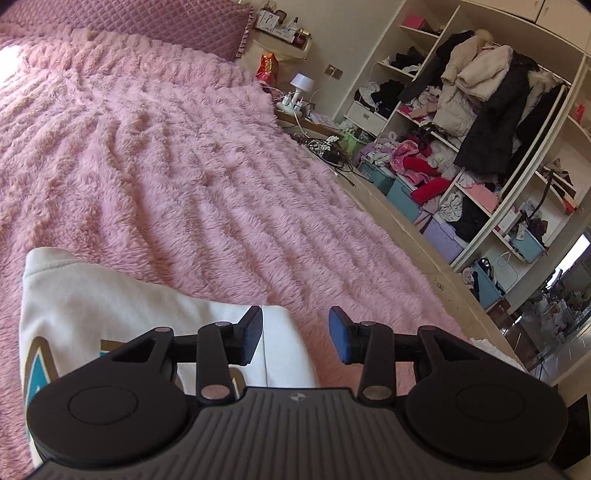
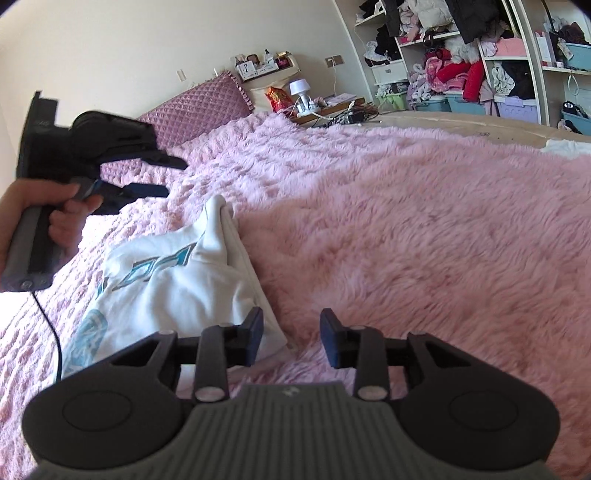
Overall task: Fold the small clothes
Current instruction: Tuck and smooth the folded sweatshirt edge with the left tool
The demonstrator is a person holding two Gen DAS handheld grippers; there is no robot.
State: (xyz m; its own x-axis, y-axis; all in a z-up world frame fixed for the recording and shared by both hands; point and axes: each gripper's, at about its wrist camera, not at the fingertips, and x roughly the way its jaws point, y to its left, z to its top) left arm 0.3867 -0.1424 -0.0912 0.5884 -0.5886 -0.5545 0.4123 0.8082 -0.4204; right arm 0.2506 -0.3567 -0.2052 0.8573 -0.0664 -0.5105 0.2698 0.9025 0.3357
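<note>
**Two hand-held grippers over a white garment on a pink bed**

Most of both views was filled by a bed [image 1: 177, 155] under a shaggy pink blanket, with a quilted mauve pillow [image 1: 173, 26] at its head edge. Past the far side edge stood a low bedside stand with a white lamp [image 1: 301, 86] and a red snack bag [image 1: 267, 68], then open wardrobe shelves [image 1: 461, 122] crammed with coats, loose clothes and coloured storage bins.

A white garment [image 2: 177, 280] with a teal and gold print lay partly folded near the bed's near edge, its folded side running to a bunched point toward the pillow.

Left hand-held gripper [image 2: 162, 175] was held above the garment in a person's hand [image 2: 48, 218], its jaws partly parted with nothing between them. Right hand-held gripper [image 2: 291, 339] hung just over the garment's near corner, jaws likewise partly parted and empty; its left finger overlapped the cloth edge, though whether it touched could not be told.

Gripper bodies hid the garment's near part in both views. Its print was too broken up to read. A scrap of white cloth [image 2: 565, 147] at the bed's far edge was cut off.
</note>
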